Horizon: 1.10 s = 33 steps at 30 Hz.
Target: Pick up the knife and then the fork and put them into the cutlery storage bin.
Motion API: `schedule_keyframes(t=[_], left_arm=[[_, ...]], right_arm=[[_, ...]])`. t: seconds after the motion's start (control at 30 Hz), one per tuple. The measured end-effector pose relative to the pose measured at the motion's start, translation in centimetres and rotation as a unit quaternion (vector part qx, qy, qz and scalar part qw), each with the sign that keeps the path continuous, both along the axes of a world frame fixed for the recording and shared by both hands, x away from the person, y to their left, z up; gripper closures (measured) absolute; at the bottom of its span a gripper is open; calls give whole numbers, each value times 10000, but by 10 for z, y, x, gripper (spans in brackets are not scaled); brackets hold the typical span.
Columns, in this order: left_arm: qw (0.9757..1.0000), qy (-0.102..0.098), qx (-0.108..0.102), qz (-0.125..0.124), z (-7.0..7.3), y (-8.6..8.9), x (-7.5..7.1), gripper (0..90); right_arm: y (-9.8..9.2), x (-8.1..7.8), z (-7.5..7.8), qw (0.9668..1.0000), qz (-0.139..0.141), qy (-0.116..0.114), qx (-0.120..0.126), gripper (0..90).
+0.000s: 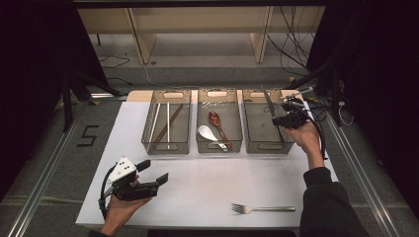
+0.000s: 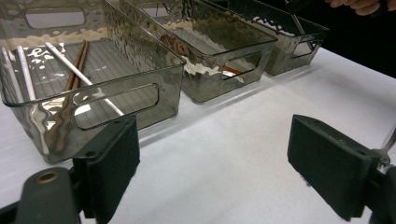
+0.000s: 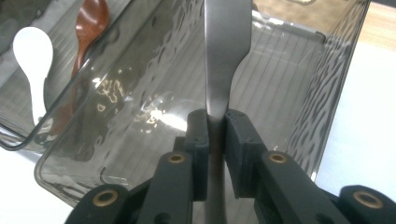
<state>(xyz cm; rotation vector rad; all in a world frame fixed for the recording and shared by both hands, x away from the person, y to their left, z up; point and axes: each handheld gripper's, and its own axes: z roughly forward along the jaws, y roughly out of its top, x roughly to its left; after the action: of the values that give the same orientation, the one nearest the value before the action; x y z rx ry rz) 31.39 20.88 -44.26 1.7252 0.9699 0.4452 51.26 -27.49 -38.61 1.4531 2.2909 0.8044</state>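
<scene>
My right claw (image 3: 215, 122) grips a knife (image 3: 226, 51) over the right bin (image 1: 257, 143) — not yet dropped; the fork (image 1: 262, 209) waits near, left claw (image 1: 155, 173) wide, empty.

You are looking at just one readable mark: a dark figure "5" (image 1: 88, 136) is showing on the grey floor (image 1: 59, 148), just left of the white desk (image 1: 197, 182). Nothing else here is carrying legible text, labels or brands.
</scene>
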Motion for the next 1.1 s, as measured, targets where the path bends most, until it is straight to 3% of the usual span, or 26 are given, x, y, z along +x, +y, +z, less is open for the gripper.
schedule_keyframes(t=[0.33, 0.43, 0.6, 0.83, 1.1], left_arm=[[10000, 0, -4, -2, 0, 0, 0, 165], [10000, 1, -4, -3, 0, 0, 0, 165], [10000, -6, 2, -3, 0, 0, 0, 164], [10000, -5, 4, -6, 0, 0, 0, 164], [10000, -12, -2, -4, 0, 0, 0, 164]], right_arm=[[0, 2, -11, 9995, -146, 250, -83, 789], [-2, 1, -9, 9997, -174, 175, 66, 811], [2, -4, 2, 9999, -41, 17, 96, 686], [15, -12, 6, 9994, 284, 99, 151, 483], [30, -33, 20, 9968, 766, -76, 207, 379]])
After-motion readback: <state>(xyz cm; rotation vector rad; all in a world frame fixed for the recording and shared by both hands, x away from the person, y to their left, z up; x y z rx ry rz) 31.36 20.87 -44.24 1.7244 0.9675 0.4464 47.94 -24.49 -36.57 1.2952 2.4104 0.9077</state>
